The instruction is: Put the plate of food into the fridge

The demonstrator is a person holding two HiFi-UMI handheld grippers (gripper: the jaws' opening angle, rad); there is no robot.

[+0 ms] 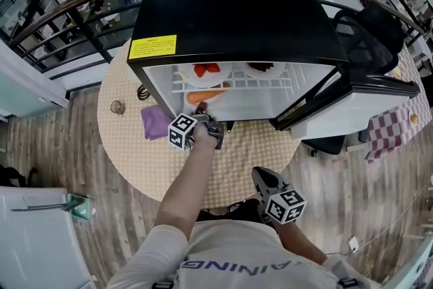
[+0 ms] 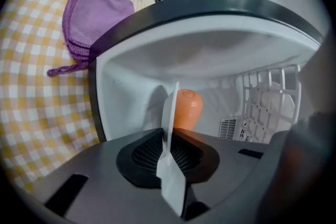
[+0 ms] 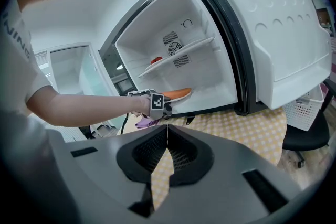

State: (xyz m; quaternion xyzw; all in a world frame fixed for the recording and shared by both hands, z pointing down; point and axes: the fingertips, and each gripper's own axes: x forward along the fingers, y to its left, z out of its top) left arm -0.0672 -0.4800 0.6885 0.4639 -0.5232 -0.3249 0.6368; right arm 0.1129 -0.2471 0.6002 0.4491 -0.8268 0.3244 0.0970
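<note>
At the fridge (image 1: 237, 10), left tongs (image 2: 172, 147) clamp the plate (image 2: 170, 105); right tongs (image 3: 167, 134) sit closed.

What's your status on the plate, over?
Left gripper shut on plate rim. Plate with carrot inside fridge, below wire shelf. Right gripper shut, empty, held back. Door open, path clear.

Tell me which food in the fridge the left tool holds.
The white plate with the orange carrot, held edge-on below the white wire shelf; the red strawberries and dark brown food sit on that shelf.
</note>
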